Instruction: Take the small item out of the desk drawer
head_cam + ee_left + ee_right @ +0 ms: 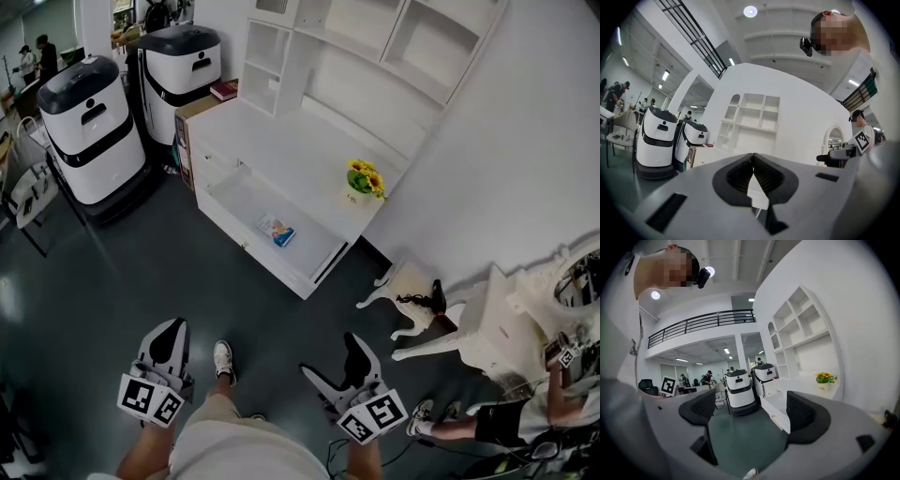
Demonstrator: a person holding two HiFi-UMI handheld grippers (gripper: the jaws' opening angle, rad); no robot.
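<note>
Jaws of my right gripper (750,411) stand wide apart, empty; those of the left gripper (753,165) are pressed together on nothing. The small packet (277,231) lies in the open drawer (239,200) below the worktop (291,150), well ahead, about midway between both grippers. Its long axis and print are too small to judge.

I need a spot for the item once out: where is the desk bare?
The desk top is bare from the shelf unit to the flower pot. The open drawer is bare around the small packet. Only the pot's corner is crowded.
</note>
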